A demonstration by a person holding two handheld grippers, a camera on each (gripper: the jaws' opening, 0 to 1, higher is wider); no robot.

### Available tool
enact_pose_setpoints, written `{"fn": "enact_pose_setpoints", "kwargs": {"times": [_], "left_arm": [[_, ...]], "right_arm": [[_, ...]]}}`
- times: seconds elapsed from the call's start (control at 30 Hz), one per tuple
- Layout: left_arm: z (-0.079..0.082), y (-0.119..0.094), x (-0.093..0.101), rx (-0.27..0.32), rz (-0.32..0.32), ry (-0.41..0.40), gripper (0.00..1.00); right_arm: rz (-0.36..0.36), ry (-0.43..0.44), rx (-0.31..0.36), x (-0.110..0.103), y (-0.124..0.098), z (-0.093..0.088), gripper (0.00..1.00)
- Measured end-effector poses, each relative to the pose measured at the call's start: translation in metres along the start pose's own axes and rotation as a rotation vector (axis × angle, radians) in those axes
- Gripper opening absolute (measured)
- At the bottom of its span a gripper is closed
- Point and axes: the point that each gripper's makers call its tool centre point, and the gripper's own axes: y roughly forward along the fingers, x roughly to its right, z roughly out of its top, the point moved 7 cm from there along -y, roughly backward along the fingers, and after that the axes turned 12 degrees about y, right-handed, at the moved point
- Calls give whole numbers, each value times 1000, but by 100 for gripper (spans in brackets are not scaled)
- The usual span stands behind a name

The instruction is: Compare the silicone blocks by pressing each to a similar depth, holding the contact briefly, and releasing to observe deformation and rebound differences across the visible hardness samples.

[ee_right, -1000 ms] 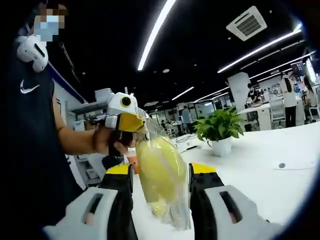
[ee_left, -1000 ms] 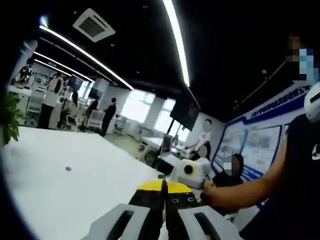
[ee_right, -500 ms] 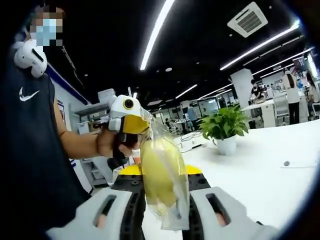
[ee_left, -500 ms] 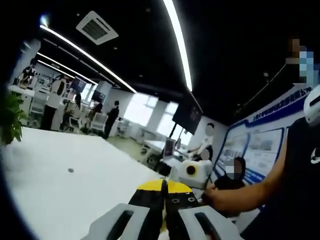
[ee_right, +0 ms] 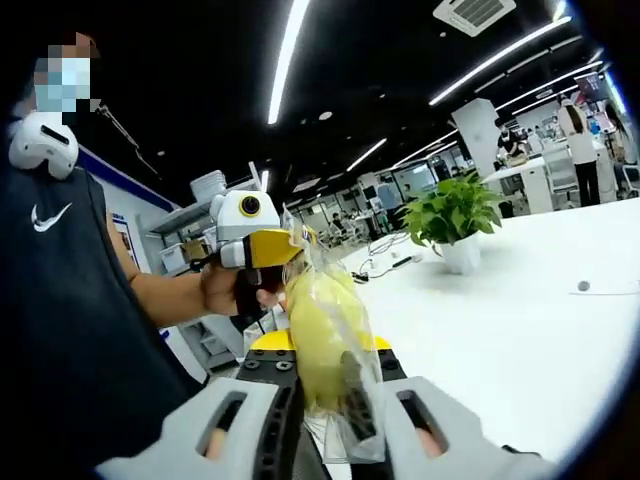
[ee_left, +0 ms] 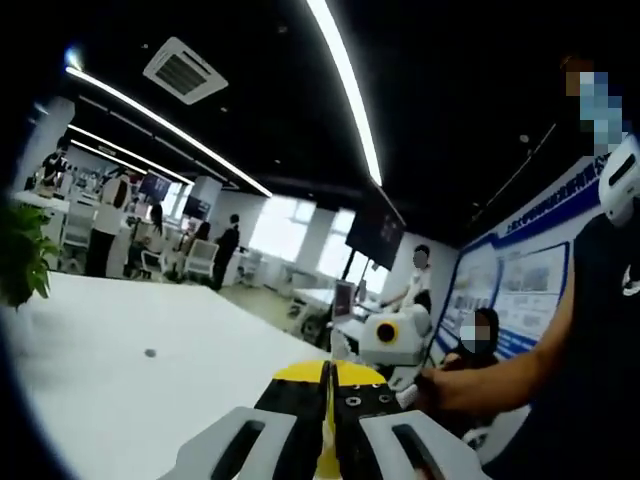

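White table [ee_right: 520,330], seemingly open-plan office.

My left gripper [ee_left: 328,395] is raised, jaws pressed together; my right gripper [ee_right: 325,365], jaws pinched close, is raised beside it, my forearm [ee_left: 500,375] extended.

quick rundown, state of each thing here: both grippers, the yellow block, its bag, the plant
left gripper: shut, pinching the top of the bag
right gripper: shut on the block through the bag
block: yellow, held off the table, squeezed between the right jaws
bag: clear, crinkled, around the block
plant: upright in a white pot on the table
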Motion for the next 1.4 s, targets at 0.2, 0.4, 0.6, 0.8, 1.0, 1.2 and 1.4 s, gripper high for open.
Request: {"fn": "enact_pose_setpoints", "kwargs": {"times": [0.2, 0.4, 0.6, 0.8, 1.0, 1.2, 1.4], "left_arm": [[-2, -3, 4, 2, -26, 0, 1], [-8, -8, 11, 10, -38, 5, 1], [-14, -11, 15, -13, -38, 3, 0], [-15, -16, 8, -23, -39, 43, 1], [-18, -13, 0, -54, -54, 38, 0], [-26, -13, -2, -68, -56, 53, 0], [-29, -14, 0, -75, -52, 31, 0]], "right_arm": [[-9, 9, -17, -6, -2, -3, 6], [-4, 0, -60, -10, -3, -9, 6], [-6, 6, -103, -9, -3, -16, 5], [-15, -9, -135, -9, 4, -15, 4], [-48, 9, -134, -4, 5, -16, 4], [-58, 28, -135, 2, 6, -24, 5], [-49, 36, -142, 1, 7, -27, 4]]}}
